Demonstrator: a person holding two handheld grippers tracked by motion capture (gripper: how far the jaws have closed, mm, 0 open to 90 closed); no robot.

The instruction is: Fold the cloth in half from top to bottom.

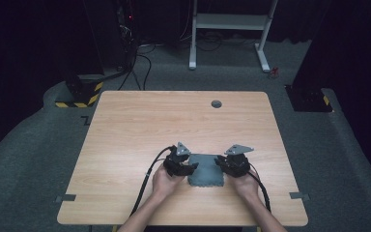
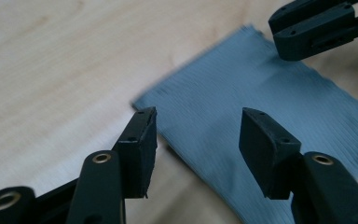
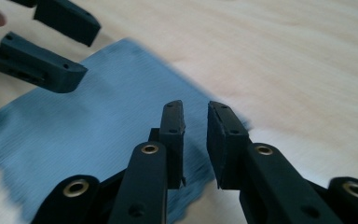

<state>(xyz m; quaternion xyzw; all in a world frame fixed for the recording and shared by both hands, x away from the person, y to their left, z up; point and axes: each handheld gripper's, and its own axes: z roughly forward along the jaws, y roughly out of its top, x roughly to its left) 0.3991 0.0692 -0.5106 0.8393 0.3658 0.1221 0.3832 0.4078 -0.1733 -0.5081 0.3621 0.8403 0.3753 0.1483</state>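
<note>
Two hand-held grippers flank one folded grey cloth [image 1: 206, 170] on the near-centre of a light wooden table [image 1: 140, 125]: the left gripper [image 1: 191, 167] at the cloth's left edge, the right gripper [image 1: 219, 161] at its right edge. In the left gripper view the jaws stand well apart above the cloth's near corner [image 2: 261, 88] with nothing between the pads; in the right gripper view the jaws are parted by only a narrow gap over the opposite edge [image 3: 93, 116], and no fabric is pinched there either. The cloth lies flat, a small ribbed rectangle, with one side slightly ragged. It is judged light, soft and limp: it would sag and fold if lifted from one point, and is neither fragile nor slippery. A corner or edge offers the best hold, one jaw slid beneath the layers, ideally two corners taken together. Count: two grippers, one cloth, one table, one round grommet [image 1: 216, 104] near the far edge.
</note>
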